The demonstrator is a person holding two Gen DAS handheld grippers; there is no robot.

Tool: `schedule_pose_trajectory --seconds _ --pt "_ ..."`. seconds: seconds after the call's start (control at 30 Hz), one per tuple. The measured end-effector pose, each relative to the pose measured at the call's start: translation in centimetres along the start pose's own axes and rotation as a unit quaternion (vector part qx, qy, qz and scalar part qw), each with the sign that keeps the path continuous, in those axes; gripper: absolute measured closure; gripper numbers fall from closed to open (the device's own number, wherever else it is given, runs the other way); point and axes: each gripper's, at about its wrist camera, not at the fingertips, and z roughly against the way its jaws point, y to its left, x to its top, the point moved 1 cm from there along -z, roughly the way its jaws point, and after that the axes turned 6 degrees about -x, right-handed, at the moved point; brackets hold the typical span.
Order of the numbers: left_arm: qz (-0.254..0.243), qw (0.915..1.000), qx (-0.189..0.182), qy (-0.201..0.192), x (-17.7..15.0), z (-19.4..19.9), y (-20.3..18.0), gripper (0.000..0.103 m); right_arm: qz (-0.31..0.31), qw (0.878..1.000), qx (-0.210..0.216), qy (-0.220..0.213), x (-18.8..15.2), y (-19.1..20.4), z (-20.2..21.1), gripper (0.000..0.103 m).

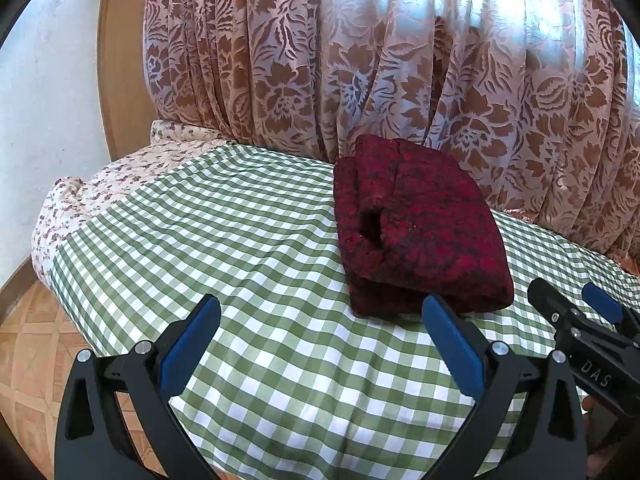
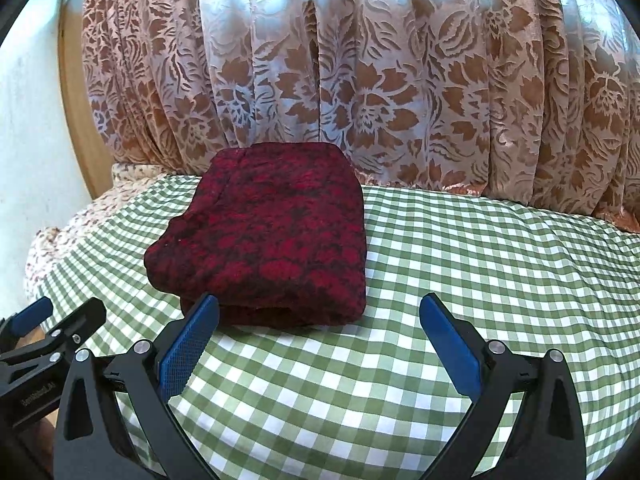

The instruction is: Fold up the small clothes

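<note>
A dark red patterned garment (image 1: 416,224) lies folded into a thick rectangular bundle on the green-and-white checked cloth (image 1: 248,240). In the right wrist view the same bundle (image 2: 272,240) sits left of centre, its folded edge facing me. My left gripper (image 1: 322,312) stands open just short of the bundle's near edge, nothing between its blue pads. My right gripper (image 2: 320,312) is open too, its left pad (image 2: 192,336) close to the bundle's near edge. Each gripper shows in the other's view: the right one (image 1: 576,300) and the left one (image 2: 60,312).
A brown-and-cream floral curtain (image 1: 400,60) hangs right behind the bundle. A floral sheet (image 1: 100,184) covers the bed's left end, with a white wall (image 1: 48,100) and parquet floor (image 1: 28,360) beyond. Checked cloth (image 2: 500,260) stretches to the right of the bundle.
</note>
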Motion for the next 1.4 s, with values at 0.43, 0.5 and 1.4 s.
schedule_pose_trajectory --seconds 0.43,0.5,1.4 --pt "0.002 1.0 -0.001 -0.002 0.1 0.6 -0.1 0.002 0.005 1.0 0.001 -0.001 -0.3 0.5 0.4 0.004" --pt "0.001 1.0 -0.002 -0.001 0.1 0.6 -0.1 0.002 0.004 1.0 0.001 -0.001 -0.3 0.5 0.3 0.004" --pt "0.007 0.9997 0.001 -0.022 0.6 2.3 -0.5 0.002 0.003 1.0 0.0 -0.017 0.0 0.6 1.3 0.004"
